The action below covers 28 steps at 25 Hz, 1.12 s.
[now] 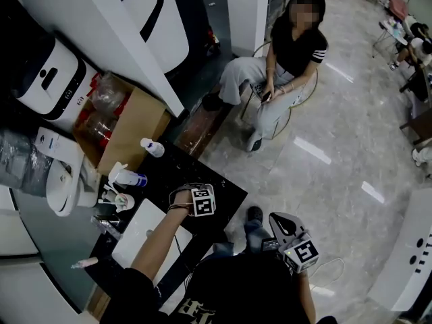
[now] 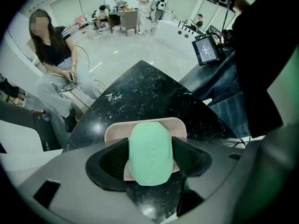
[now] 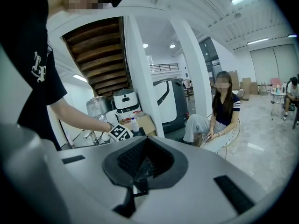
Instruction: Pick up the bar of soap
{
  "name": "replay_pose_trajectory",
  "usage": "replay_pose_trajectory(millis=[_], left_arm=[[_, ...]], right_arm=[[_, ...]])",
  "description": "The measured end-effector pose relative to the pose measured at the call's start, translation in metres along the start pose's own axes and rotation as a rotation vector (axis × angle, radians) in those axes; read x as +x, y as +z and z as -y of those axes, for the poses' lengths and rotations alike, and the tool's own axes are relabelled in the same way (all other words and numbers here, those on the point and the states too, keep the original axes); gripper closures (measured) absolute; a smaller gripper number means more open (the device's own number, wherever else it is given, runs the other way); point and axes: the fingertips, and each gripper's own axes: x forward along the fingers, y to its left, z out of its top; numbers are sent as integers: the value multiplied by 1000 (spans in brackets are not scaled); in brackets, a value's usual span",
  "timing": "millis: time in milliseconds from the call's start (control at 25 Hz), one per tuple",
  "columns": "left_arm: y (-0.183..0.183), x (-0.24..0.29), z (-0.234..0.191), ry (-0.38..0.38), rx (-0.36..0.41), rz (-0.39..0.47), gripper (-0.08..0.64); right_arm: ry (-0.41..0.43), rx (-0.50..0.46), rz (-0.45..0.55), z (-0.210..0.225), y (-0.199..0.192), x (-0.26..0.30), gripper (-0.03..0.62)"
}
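Soap (image 2: 150, 152) between left hand-held gripper (image 2: 150, 158) jaws

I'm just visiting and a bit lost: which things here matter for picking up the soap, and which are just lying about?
In the job: bar of soap, soap dish under it, left hand-held gripper gripping it.
Lying about: laptop, cardboard box, white bottle, right hand-held gripper, shut and empty.

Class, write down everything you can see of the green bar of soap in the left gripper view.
The bar of soap is pale mint green: a smooth, matt, rounded oval with a faint stamp on top. It lies lengthwise in the left gripper, whose jaws are closed on its long sides. Under it sits a pinkish dish on the black speckled table; whether it touches the dish is unclear.
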Motion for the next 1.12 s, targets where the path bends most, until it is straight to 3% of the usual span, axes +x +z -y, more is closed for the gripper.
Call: replay_pose_trajectory(millis=[240,760,1120], left_arm=[[1,2,-4,19,-6,-13,281],[3,0,-6,66,-42,96,270],[1,-17,-8,152,-193,275,270]], right_arm=[[-3,-25,-24,4,-7,0,584],[9,-33,-8,2,-3,-1,584],[11,-48,-21,0,1,-1,584]])
